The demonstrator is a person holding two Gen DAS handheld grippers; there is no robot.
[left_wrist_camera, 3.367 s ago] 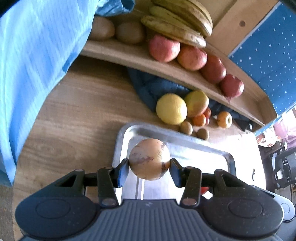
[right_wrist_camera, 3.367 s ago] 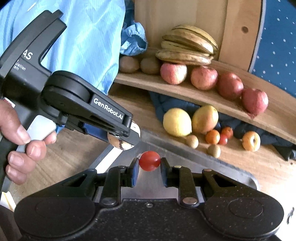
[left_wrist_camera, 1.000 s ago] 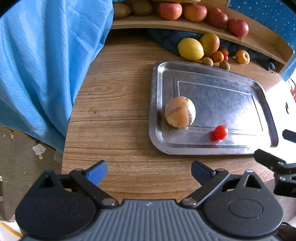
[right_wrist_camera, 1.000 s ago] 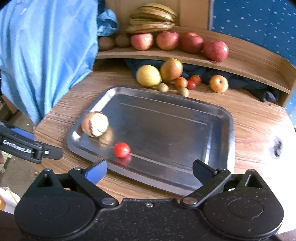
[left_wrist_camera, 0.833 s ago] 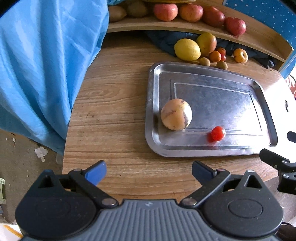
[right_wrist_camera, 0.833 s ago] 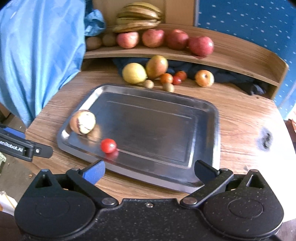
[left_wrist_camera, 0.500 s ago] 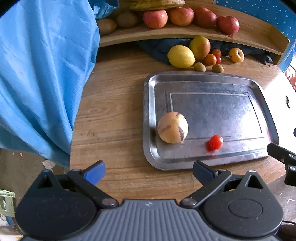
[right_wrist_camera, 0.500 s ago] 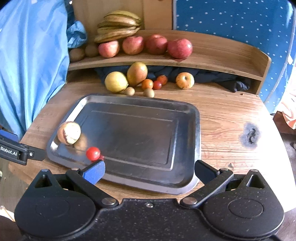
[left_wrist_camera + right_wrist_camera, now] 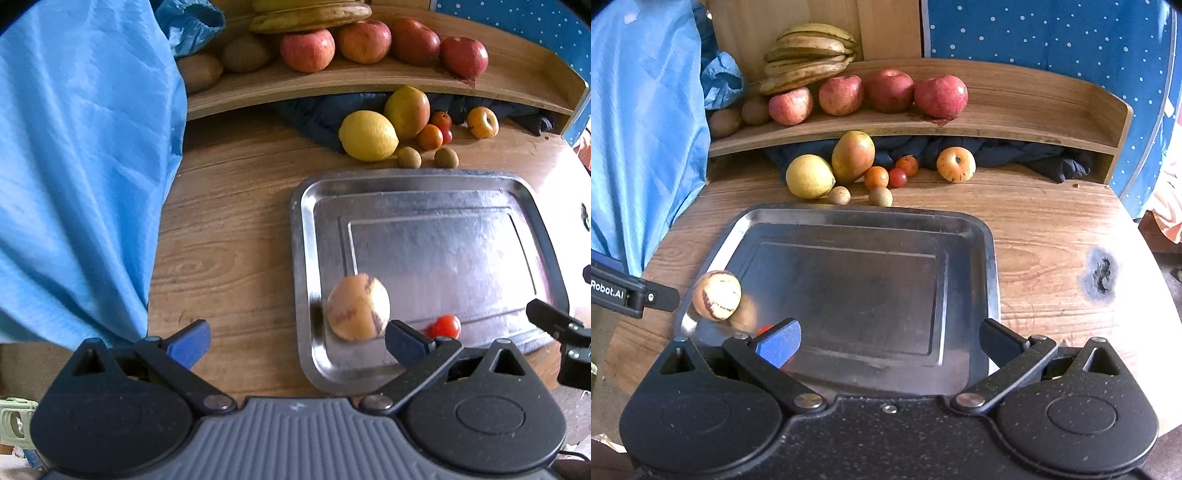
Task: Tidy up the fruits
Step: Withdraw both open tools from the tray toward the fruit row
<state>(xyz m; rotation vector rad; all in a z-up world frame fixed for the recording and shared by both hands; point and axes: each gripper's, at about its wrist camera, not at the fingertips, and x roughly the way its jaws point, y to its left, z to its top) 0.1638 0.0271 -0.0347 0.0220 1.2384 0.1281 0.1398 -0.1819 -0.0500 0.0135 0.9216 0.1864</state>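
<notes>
Both the left gripper (image 9: 295,341) and right gripper (image 9: 888,341) hang spread wide, holding nothing. On the rectangular steel tray's (image 9: 991,258) near-left corner sit a tan blotchy round fruit (image 9: 358,307) and small red tomato (image 9: 443,326). Beyond the tray: yellow lemon (image 9: 809,176), mango (image 9: 853,151), shelf of red apples (image 9: 891,90).

A wooden table (image 9: 1041,229) carries a metal tray (image 9: 991,258) and, beyond it, a lemon (image 9: 809,176), a mango (image 9: 853,151), small orange and red fruits and two brown ones, possibly kiwis. Apples (image 9: 940,96) and bananas (image 9: 807,55) line the raised wooden shelf (image 9: 1015,125); dark cloth (image 9: 1015,153) lies beneath it.
</notes>
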